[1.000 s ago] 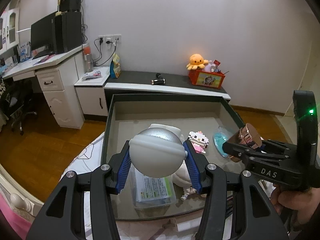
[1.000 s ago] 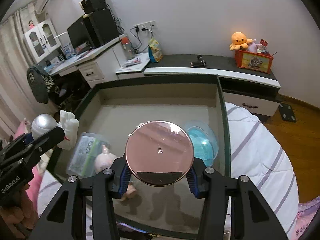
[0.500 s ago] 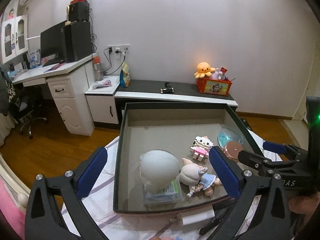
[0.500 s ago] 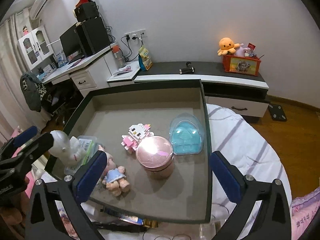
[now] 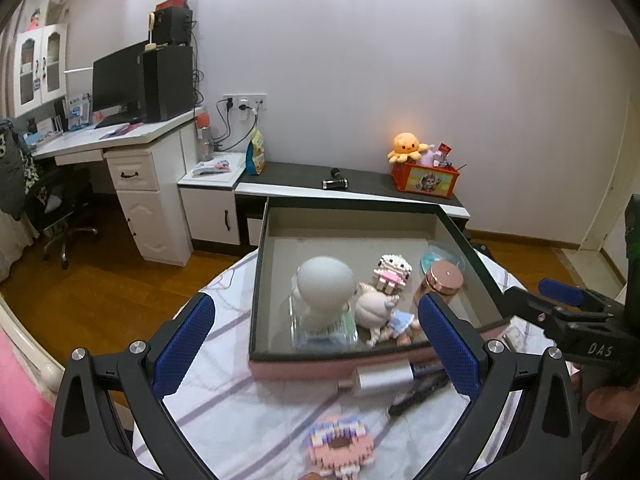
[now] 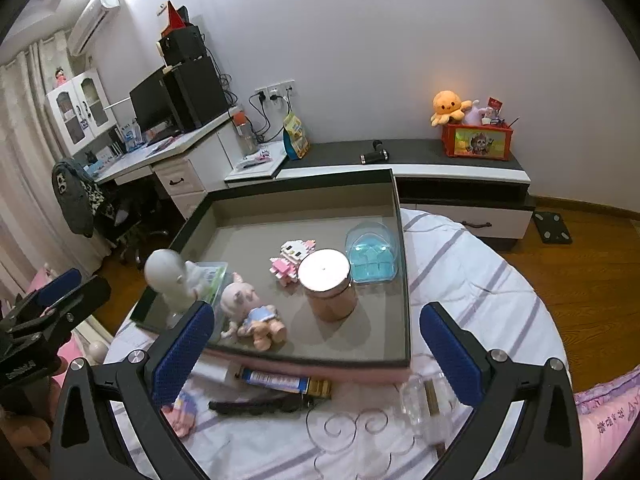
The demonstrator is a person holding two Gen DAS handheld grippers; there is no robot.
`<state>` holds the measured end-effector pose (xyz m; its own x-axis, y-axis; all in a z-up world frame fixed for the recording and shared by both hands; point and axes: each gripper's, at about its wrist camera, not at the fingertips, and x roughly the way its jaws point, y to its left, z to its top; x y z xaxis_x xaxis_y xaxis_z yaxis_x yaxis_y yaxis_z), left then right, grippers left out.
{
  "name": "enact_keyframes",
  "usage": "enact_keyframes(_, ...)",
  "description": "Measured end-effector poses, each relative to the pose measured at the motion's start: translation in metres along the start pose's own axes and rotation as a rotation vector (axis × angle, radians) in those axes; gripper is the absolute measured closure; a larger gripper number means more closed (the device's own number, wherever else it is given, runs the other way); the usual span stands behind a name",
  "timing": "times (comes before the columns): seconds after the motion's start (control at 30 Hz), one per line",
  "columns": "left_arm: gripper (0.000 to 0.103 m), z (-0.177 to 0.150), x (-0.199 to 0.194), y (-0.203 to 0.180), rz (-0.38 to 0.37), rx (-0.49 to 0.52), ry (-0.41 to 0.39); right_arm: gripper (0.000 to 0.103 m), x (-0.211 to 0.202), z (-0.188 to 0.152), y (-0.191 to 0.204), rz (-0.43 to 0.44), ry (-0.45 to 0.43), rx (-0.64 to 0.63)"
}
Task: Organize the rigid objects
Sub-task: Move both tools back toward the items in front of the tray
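A dark-rimmed tray lies on the bed. In it a white round-headed figure stands on a clear plastic box at the near left. A rose-gold jar stands upright at the right. Between them lie a piglet doll and a pink-white block figure. My left gripper is open and empty, short of the tray's near rim. My right gripper is likewise open and empty, held back over the bedsheet.
A blue clear dome case sits behind the jar. On the sheet before the tray lie a labelled tube, a black clip, a clear small box, a silver piece and a pink block piece. Desk and low cabinet stand beyond.
Both grippers opened and let go: the white figure and the rose-gold jar now stand in the tray. Both grippers drew back and upward, away from the tray.
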<state>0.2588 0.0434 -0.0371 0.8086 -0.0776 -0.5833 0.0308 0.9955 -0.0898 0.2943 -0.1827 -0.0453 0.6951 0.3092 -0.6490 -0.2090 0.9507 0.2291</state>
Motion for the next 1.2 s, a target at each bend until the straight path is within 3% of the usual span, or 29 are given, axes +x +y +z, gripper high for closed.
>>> enact_keyframes(0.3, 0.000, -0.029, -0.028, 0.001, 0.007, -0.001, 0.029, 0.000, -0.036, -0.027, 0.004, 0.008, -0.020, 0.008)
enact_keyframes(0.67, 0.000, -0.079, -0.044, -0.003, 0.009, 0.002, 0.107, 0.000, -0.058, -0.076, 0.008, 0.025, 0.027, 0.023)
enact_keyframes(1.2, 0.000, -0.106, -0.034, -0.001, 0.025, 0.011, 0.165, 0.000, -0.044, -0.125, 0.030, 0.079, 0.143, -0.026)
